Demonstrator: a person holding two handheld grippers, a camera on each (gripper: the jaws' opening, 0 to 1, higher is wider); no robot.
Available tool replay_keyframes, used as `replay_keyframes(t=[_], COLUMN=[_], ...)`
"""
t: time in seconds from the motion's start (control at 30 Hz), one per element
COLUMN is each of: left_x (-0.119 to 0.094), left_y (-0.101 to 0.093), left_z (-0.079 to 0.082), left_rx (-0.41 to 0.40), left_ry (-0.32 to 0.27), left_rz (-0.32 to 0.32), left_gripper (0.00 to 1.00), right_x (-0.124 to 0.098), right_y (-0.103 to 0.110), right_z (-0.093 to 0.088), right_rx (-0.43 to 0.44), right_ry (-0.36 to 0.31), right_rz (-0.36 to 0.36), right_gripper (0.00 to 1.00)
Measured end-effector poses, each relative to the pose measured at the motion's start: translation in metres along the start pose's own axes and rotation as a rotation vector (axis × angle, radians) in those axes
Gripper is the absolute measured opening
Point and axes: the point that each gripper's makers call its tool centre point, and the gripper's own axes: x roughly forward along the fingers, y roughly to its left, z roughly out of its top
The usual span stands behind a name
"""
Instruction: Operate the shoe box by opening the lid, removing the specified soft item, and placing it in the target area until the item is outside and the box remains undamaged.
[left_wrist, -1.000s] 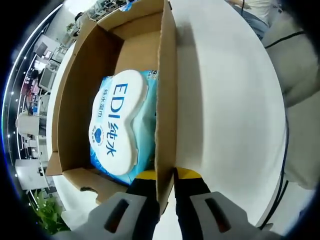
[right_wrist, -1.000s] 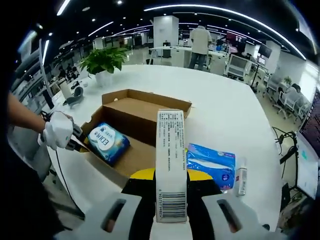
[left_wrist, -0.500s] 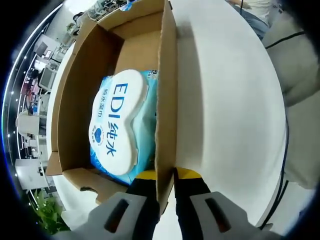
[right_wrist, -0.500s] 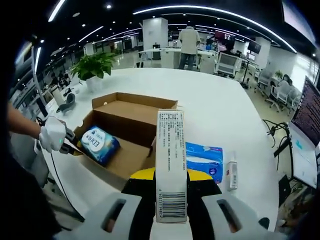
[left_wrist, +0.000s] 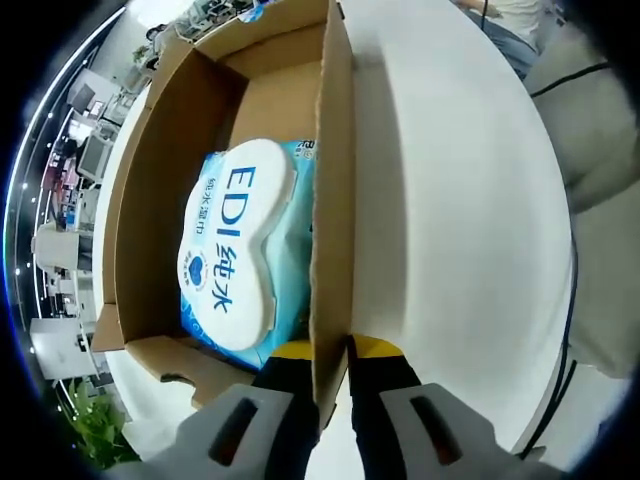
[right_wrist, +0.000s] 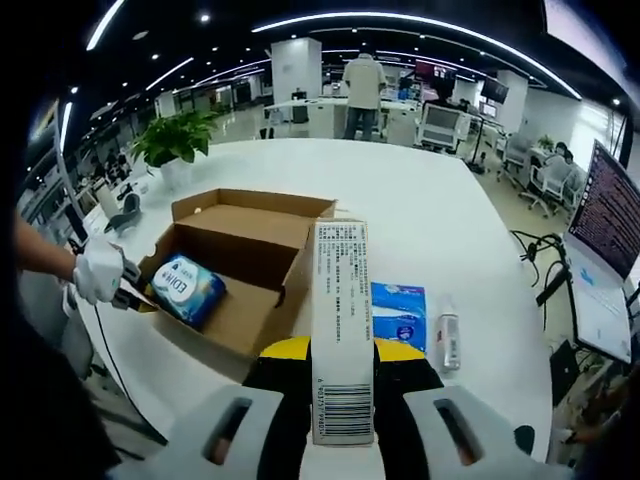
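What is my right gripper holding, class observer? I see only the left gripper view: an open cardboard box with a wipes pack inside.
Observer: The right gripper is shut on a tall white carton with a barcode.
Operator: Is anything beside the box?
Observer: Yes, a blue tissue pack lies on the white table, next to the shoe box.
Operator: Anything else there?
Observer: A small clear bottle lies beside that pack.

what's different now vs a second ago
The right gripper has drawn up and back from the table with the white carton clamped in its jaws, so the shoe box looks smaller and farther off. The left gripper stays shut on the box wall. The wet wipes pack has not moved inside the box; the blue pack and small bottle stay beside it.
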Motion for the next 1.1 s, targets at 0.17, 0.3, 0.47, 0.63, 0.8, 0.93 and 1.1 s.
replay_keyframes(t=[0.17, 0.3, 0.47, 0.63, 0.8, 0.93, 1.1], left_x=[0.0, 0.0, 0.0, 0.0, 0.0, -0.001, -0.001], left_y=[0.0, 0.0, 0.0, 0.0, 0.0, 0.0, 0.0], left_z=[0.0, 0.0, 0.0, 0.0, 0.0, 0.0, 0.0], left_rx=[0.0, 0.0, 0.001, 0.002, 0.002, 0.002, 0.002], left_ry=[0.0, 0.0, 0.001, 0.0, 0.0, 0.0, 0.0], left_rz=[-0.001, 0.0, 0.001, 0.0, -0.001, -0.001, -0.002], left_gripper=[0.08, 0.08, 0.08, 0.08, 0.08, 0.08, 0.08], right_x=[-0.003, -0.004, -0.004, -0.006, -0.007, -0.008, -0.012], right_y=[-0.005, -0.008, -0.011, -0.021, -0.033, -0.039, -0.046], right_z=[-0.003, -0.005, -0.009, -0.015, -0.025, -0.035, -0.043], right_rx=[0.01, 0.017, 0.023, 0.016, 0.03, 0.038, 0.048], right_ry=[-0.001, -0.002, -0.001, -0.011, -0.029, -0.025, -0.031], right_rz=[-0.013, -0.022, -0.032, -0.073, -0.119, -0.14, -0.161], right_gripper=[0.18, 0.18, 0.18, 0.18, 0.18, 0.18, 0.18])
